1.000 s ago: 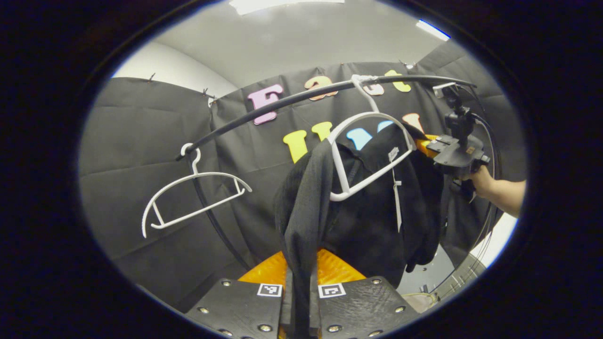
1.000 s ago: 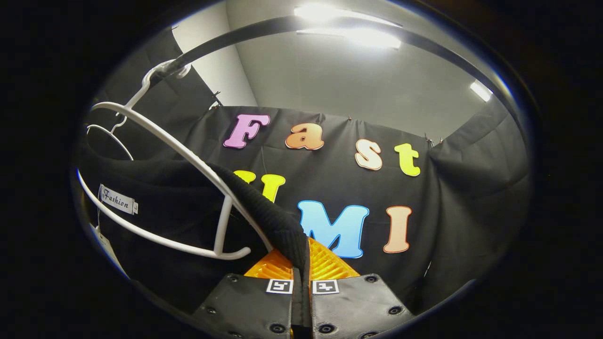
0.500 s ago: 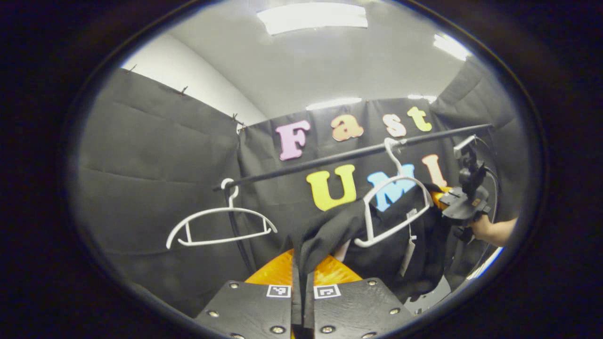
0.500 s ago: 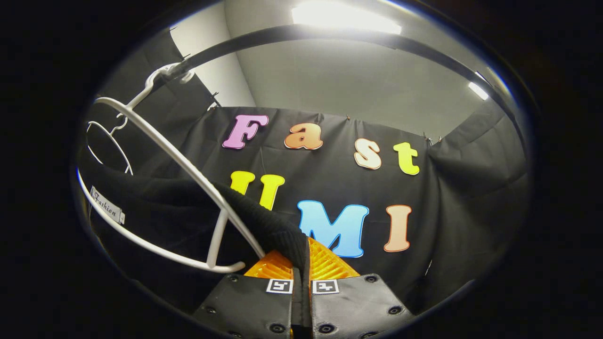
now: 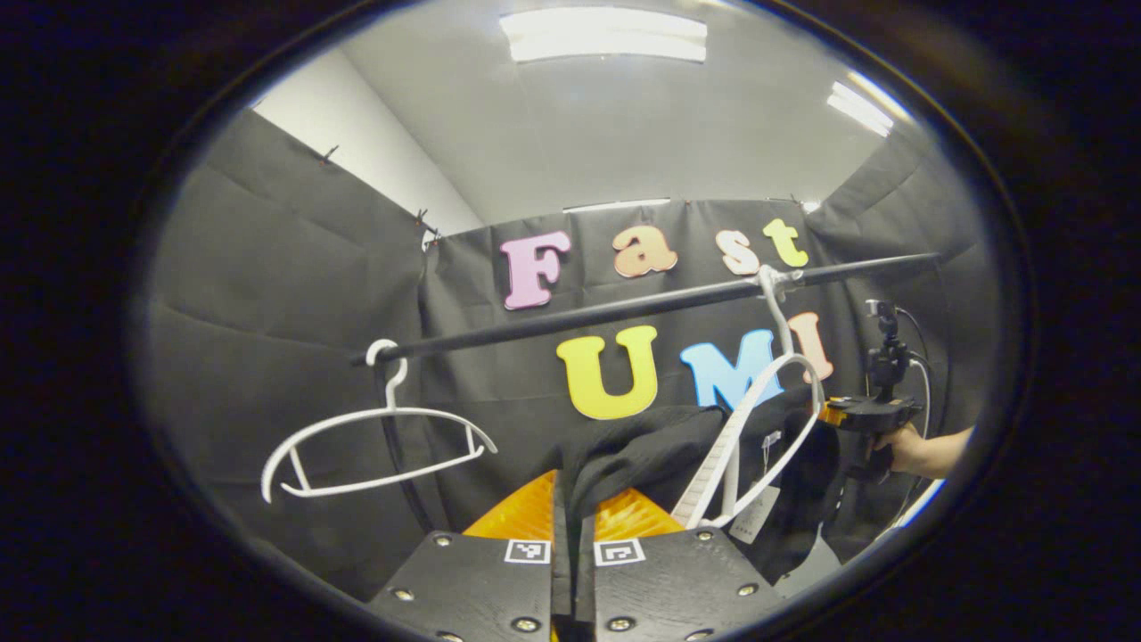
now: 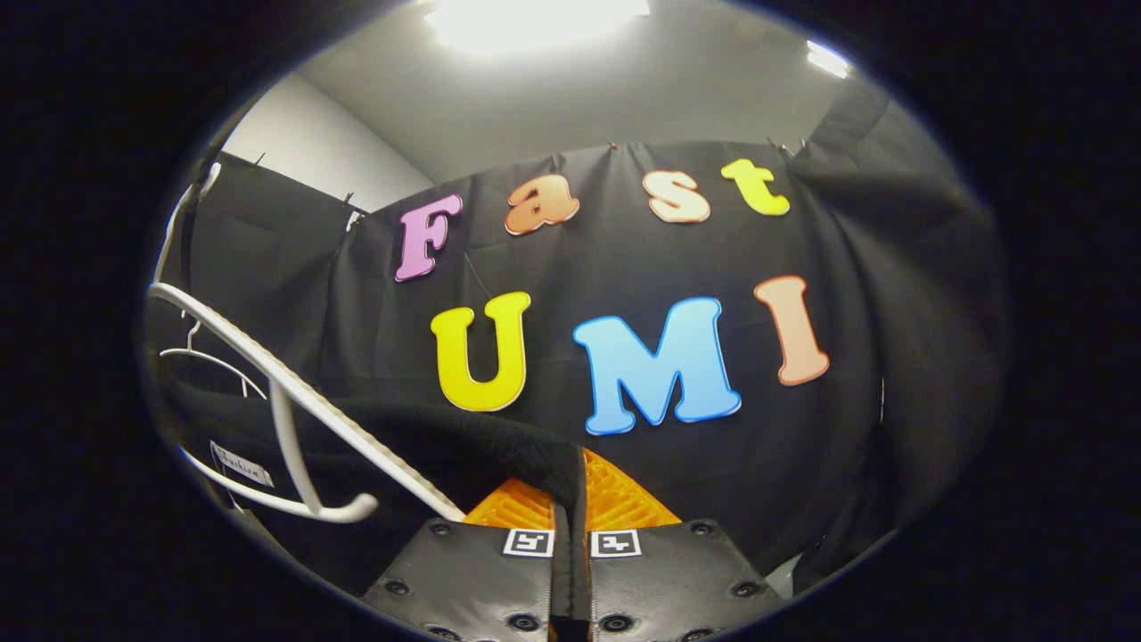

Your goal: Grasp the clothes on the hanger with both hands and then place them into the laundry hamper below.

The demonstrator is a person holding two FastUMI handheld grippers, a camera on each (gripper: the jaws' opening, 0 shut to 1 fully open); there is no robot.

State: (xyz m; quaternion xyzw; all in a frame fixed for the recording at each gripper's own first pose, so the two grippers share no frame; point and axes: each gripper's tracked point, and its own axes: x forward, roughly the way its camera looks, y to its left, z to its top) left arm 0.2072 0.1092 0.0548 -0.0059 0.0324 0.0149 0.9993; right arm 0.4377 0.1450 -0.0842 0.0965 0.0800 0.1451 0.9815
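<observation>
Now the black garment (image 5: pixel 642 450) stretches sideways between the left claw (image 5: pixel 564 526) and right claw (image 6: pixel 570 517), each apparently clamped on it, beside the tilted white hanger (image 5: pixel 758 428).

Black cloth (image 5: pixel 294 294) is hanging as the booth's wall on every side, pinned along its top edge and creasing at the corners. Above it a pale plain wall (image 5: pixel 357 134) is showing, and a grey ceiling (image 5: pixel 624 134) is spreading overhead. Long ceiling lights (image 5: pixel 604 34) are glowing, one glaring brightly (image 6: pixel 526 18) in the right gripper view.
</observation>
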